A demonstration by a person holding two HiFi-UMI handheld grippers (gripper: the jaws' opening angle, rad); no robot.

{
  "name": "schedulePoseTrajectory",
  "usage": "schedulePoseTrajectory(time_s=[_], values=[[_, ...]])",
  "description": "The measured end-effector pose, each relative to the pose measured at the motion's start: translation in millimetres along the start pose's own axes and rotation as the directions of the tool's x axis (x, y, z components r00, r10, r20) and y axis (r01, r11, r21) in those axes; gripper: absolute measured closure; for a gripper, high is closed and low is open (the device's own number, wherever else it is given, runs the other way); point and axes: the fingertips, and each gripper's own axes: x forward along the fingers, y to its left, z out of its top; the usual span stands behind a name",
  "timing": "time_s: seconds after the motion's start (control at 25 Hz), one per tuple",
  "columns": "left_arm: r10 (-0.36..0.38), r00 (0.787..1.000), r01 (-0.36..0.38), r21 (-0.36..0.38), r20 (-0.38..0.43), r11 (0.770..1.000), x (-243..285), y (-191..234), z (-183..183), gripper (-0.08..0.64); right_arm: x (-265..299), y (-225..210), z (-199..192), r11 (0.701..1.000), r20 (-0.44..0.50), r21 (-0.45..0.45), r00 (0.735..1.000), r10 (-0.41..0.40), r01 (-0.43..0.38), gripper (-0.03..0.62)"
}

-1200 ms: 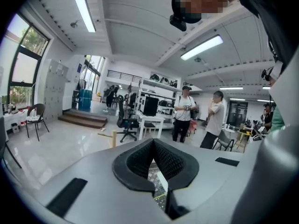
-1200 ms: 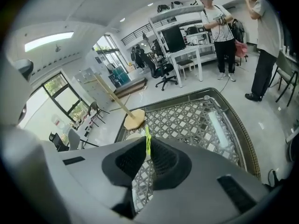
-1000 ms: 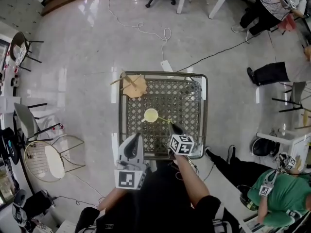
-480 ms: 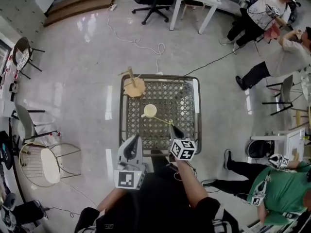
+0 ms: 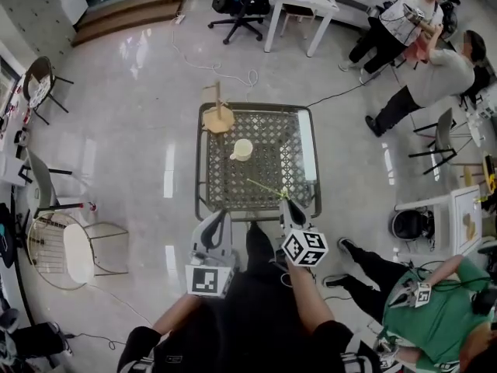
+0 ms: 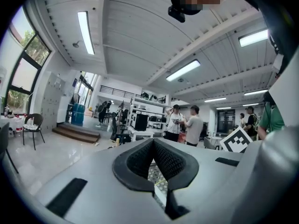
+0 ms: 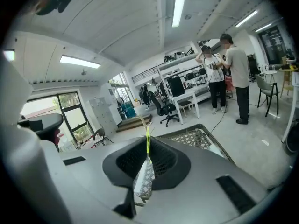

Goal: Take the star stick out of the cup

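Observation:
A pale yellow cup stands on the lattice-top table, left of middle towards the far side. The thin yellow-green star stick lies out of the cup, slanting over the table's near part, its far end a little short of the cup. My right gripper is shut on the stick's near end at the table's near edge. In the right gripper view the stick rises between the closed pads of the right gripper. My left gripper hangs off the near edge with nothing in it, its jaws together.
A wooden peg stand sits on the table's far left corner. A wire chair stands on the floor at left. Another person's legs lie close on the right. A cable runs to the table's far side.
The stick has come out of the cup as my right gripper drew back towards me. The head view has pulled back, so the table looks smaller and farther. The left gripper has stayed put.

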Motion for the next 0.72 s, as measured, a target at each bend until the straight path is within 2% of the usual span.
schedulePoseTrajectory(time_s=[0.36, 0.6, 0.72], values=[[-0.012, 1.000, 0.013, -0.011, 0.026, 1.000, -43, -32, 8, 0.545, -96, 31, 27, 0.995, 0.113, -0.097, 0.994, 0.002, 0.009, 0.571], [-0.009, 1.000, 0.009, -0.010, 0.019, 1.000, -44, -52, 7, 0.545, -131, 38, 40, 0.994, 0.154, -0.105, 0.988, 0.031, -0.015, 0.572], [-0.015, 1.000, 0.015, 0.019, 0.015, 1.000, -41, -58, 5, 0.545, -138, 36, 39, 0.994, 0.164, -0.106, 0.986, 0.032, -0.014, 0.571]])
